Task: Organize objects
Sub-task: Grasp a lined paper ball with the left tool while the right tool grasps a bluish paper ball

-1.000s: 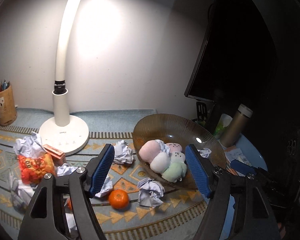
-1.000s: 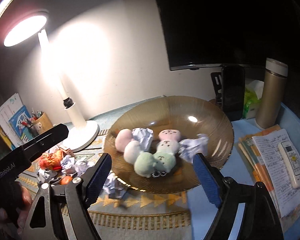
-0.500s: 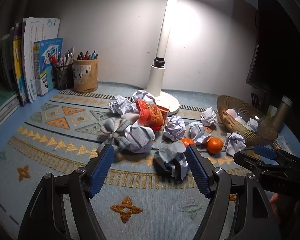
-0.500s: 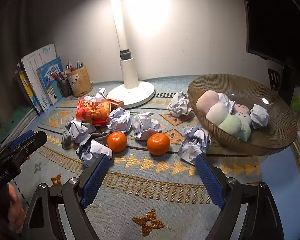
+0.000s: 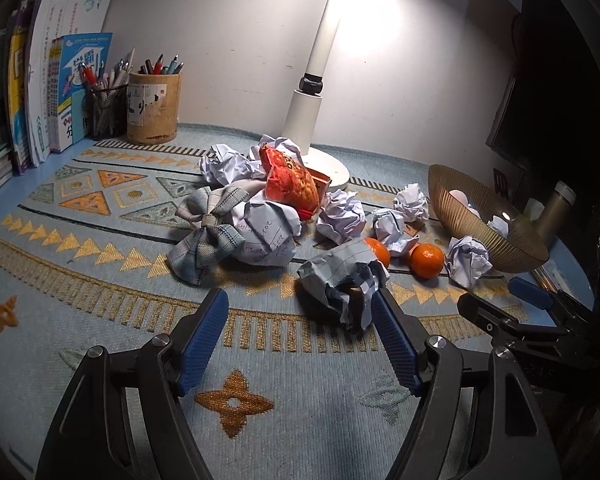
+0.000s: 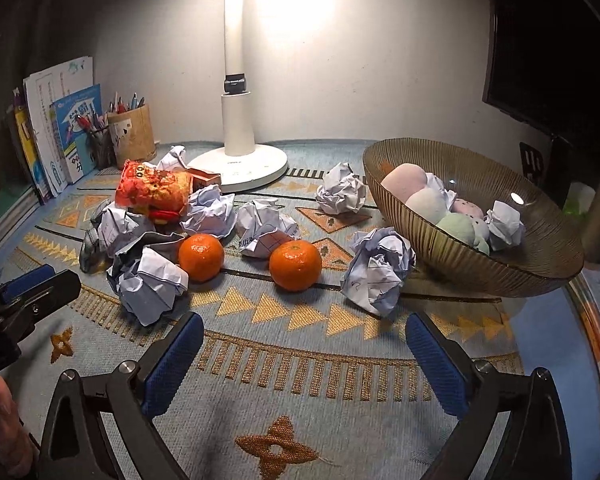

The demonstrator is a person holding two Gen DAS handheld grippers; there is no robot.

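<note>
At about nine o'clock in the right wrist view the upright row of paper workbooks (image 6: 56, 140) and the tan cylindrical pen holder (image 6: 134, 136) stand against the wall, apparently in their places. Moving toward ten o'clock, the crinkled red-orange snack bag (image 6: 154, 192) lies amid white crumpled paper balls (image 6: 150, 280) on the pale blue woven mat with orange triangles (image 6: 300, 360), with a grey plaid fabric bow (image 5: 208, 236) just beside them. Near centre, two round orange tangerines (image 6: 201, 257) sit apart among more paper, below the white desk lamp base (image 6: 244, 168) at twelve o'clock. At two o'clock the ribbed amber glass bowl (image 6: 500, 268) holds pastel plush toys (image 6: 420, 200) and at least one paper ball. The left gripper (image 5: 300, 332) hangs with its jaws spread wide and empty, its right blue pad at the edge of the nearest paper ball; the right gripper (image 6: 304, 360) is equally wide and empty, over bare mat. By my judgement the sorting is barely begun: most paper, both fruits, the bag and the bow remain loose
</note>
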